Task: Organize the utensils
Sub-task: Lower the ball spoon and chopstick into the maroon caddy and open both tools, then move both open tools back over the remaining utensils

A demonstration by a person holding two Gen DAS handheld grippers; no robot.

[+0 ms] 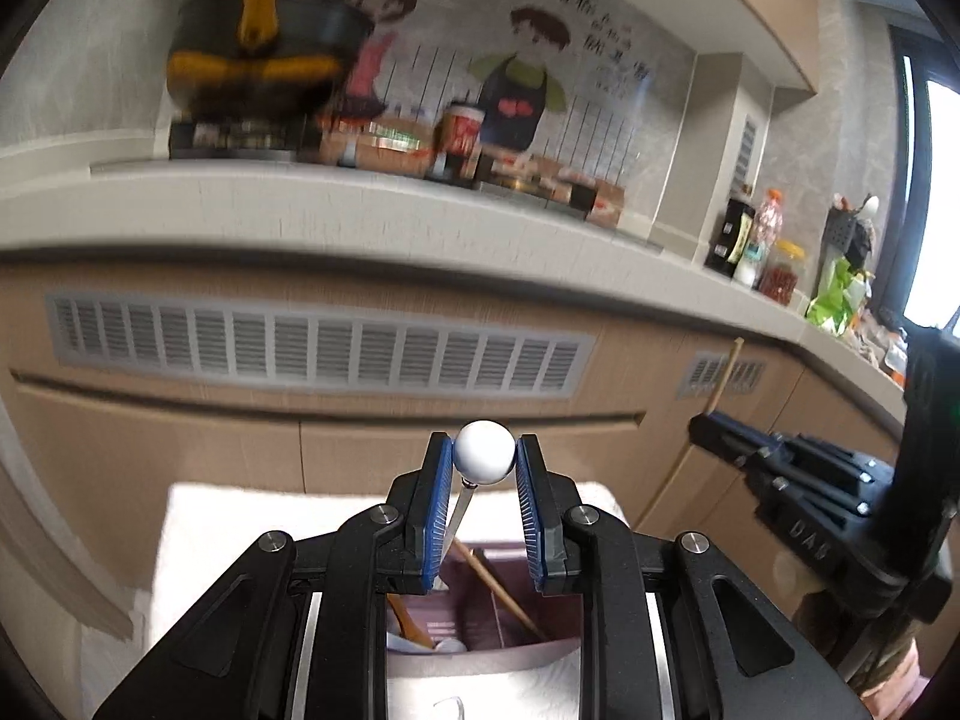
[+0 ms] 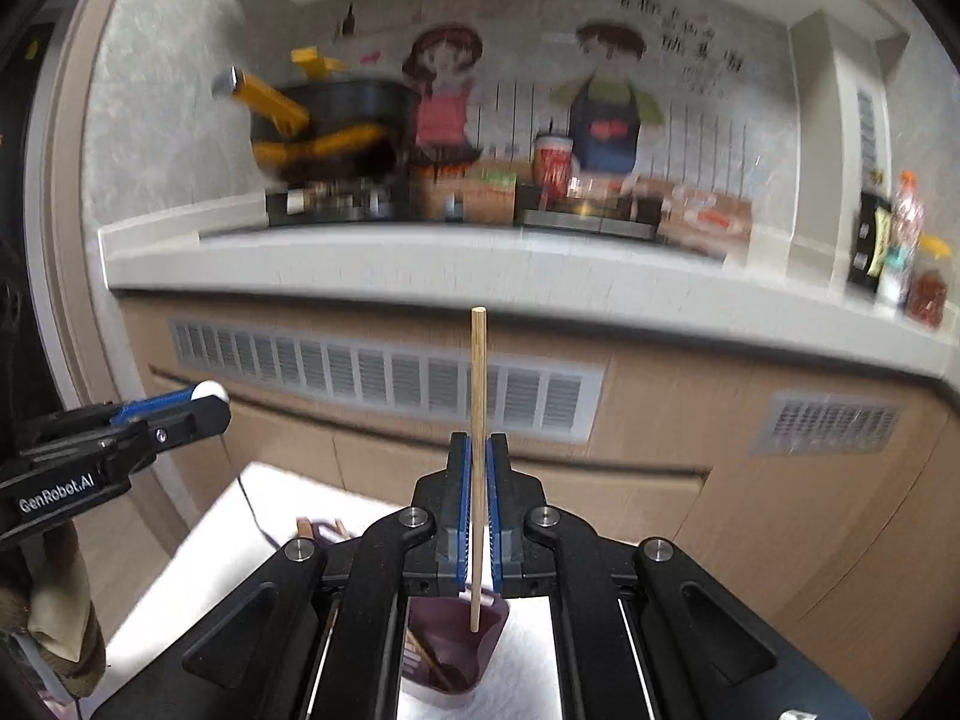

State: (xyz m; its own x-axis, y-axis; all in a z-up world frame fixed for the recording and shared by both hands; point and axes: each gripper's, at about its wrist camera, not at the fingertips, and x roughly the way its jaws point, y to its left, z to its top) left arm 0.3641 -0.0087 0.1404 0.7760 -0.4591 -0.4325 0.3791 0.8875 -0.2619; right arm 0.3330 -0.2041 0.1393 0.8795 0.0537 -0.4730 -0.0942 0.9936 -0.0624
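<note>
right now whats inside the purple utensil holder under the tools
In the purple utensil holder, a wooden chopstick leans in one compartment; an orange-handled piece and something white sit in another. The left tool covers the holder's near part, so the rest is hidden.

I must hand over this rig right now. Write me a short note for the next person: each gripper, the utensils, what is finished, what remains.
Left gripper: shut on the white ball end of a metal utensil, held above the purple holder.
Right gripper: shut on a wooden chopstick, upright, lower tip just above the holder.
Holder stands on the white cloth.
Done: one wooden chopstick and some white spoons already inside.
Left: lower both held pieces into the holder and release. Which compartment each belongs in cannot be told.
</note>
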